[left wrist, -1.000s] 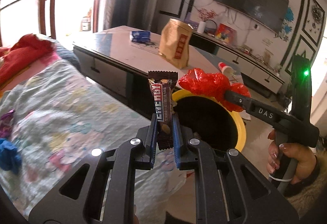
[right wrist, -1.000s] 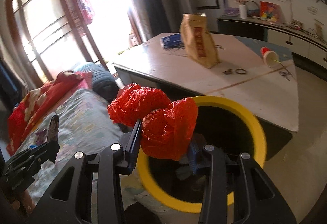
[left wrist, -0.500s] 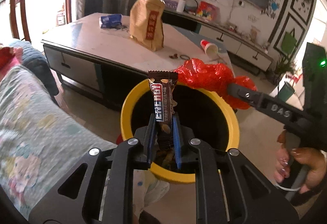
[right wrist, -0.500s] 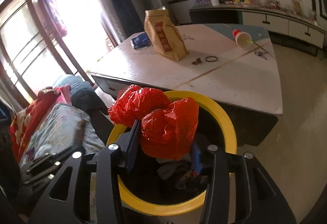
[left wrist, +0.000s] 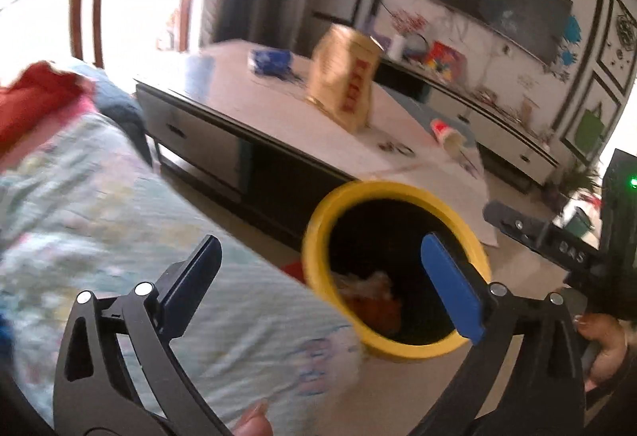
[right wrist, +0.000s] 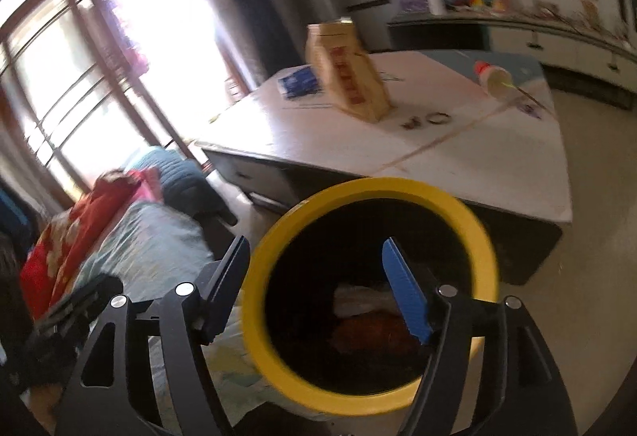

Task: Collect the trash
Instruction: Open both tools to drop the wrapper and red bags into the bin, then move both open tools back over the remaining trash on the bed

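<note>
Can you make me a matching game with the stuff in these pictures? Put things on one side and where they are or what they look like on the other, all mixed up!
Things:
1. trash bin
2. paper bag
3. tipped cup
4. left gripper

Descriptions:
A. lying on its side on the table
B. open, holding nothing
C. yellow rim, dark inside, trash at the bottom
D. standing upright on the table, tan with red print

Right pairs: 1-C, 2-D, 3-A, 4-B
</note>
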Motion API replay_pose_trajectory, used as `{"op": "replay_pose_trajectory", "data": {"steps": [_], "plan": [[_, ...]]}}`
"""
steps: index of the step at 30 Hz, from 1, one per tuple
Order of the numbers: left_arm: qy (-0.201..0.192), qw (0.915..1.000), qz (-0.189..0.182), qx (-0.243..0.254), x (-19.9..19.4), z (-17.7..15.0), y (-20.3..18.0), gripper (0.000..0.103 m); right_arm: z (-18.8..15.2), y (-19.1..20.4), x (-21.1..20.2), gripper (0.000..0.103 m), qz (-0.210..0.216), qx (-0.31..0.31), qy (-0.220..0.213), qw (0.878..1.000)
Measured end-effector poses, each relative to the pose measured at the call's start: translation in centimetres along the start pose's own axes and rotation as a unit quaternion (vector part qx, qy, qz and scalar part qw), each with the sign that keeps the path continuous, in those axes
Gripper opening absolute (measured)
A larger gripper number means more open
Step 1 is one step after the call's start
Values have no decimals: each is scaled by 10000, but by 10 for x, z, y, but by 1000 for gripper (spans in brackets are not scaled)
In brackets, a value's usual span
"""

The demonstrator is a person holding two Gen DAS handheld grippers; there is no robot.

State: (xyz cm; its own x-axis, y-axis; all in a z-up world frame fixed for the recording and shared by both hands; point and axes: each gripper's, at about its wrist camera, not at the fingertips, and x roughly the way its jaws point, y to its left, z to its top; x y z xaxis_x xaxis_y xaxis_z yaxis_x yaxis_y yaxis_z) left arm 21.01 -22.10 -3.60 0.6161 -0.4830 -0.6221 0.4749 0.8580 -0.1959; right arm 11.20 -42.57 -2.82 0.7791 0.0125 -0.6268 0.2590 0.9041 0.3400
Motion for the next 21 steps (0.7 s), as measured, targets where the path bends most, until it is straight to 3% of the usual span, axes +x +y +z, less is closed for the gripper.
{"op": "replay_pose_trajectory", "data": {"steps": [2,10,21], "plan": [[-173,9995,265,-48,-18,0,17,92,-2,21,-3,71,154,-220,-34,9996],[-570,9943,716,-548,-81,-10,78,92,-19,113,-10,77,887,-1135,6,9896],[-880,9784,1426,-1208,-148,-31,169,92,-68,232,0,78,1660,-2275,514,9581]]}}
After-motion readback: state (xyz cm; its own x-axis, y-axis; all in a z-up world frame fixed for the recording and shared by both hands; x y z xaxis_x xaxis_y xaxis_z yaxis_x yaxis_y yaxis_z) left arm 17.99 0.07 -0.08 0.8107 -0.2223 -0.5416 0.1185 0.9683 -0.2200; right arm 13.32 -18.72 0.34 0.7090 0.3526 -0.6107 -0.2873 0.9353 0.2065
